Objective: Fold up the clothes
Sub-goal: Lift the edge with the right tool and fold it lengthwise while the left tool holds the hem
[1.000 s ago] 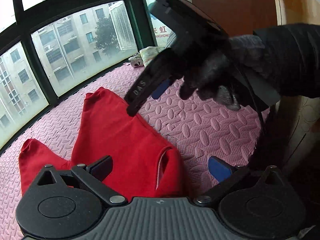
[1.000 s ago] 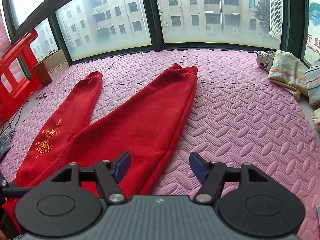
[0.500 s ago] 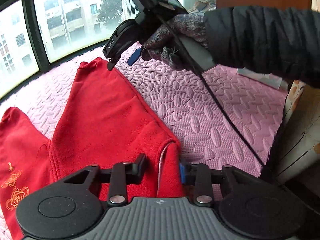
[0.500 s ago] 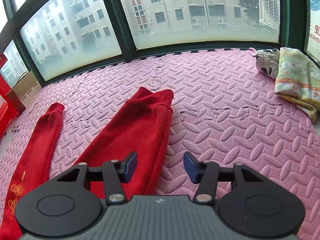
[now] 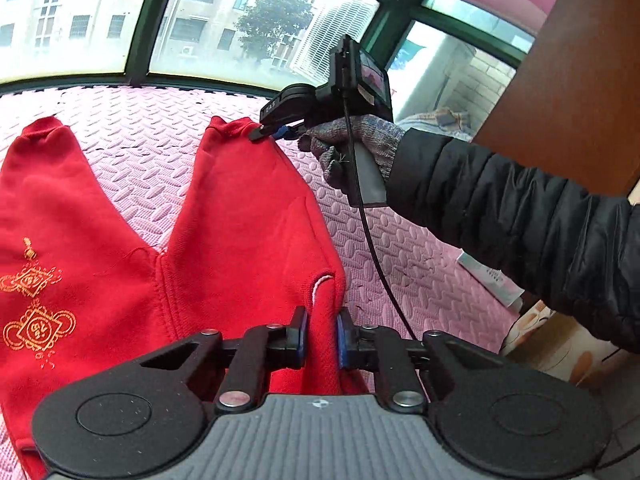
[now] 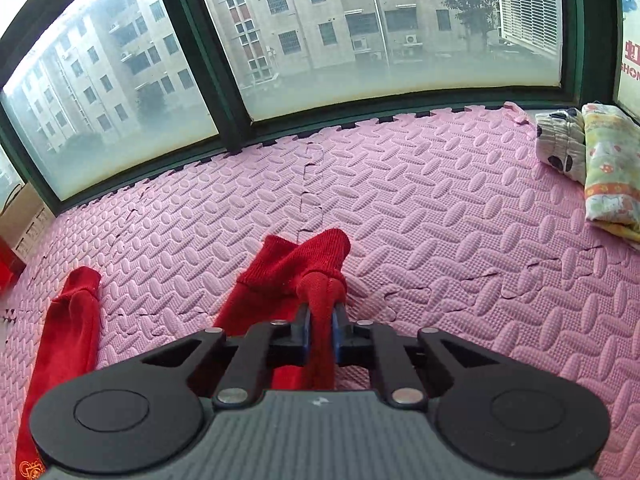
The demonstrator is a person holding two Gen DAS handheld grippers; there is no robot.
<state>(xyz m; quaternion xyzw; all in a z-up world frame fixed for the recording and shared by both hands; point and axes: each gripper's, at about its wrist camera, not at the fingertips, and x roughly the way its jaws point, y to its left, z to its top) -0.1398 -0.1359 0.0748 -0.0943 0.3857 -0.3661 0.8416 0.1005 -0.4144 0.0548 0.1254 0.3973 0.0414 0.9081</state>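
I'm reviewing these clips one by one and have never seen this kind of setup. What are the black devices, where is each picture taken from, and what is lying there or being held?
There is no robot here. A person holds a hand-operated clamp in each hand, and each clamp carries a camera looking forward along its two fingers.

The left camera's picture shows the left gripper shut on the waist edge of the red trousers. Further off, the person's gloved hand holds the other clamp at the trouser cuff.

The right camera's picture shows the right gripper shut on that same leg's cuff.

The trousers lie spread on a pink foam mat below a window. Folded cloths sit at the mat's far right edge.
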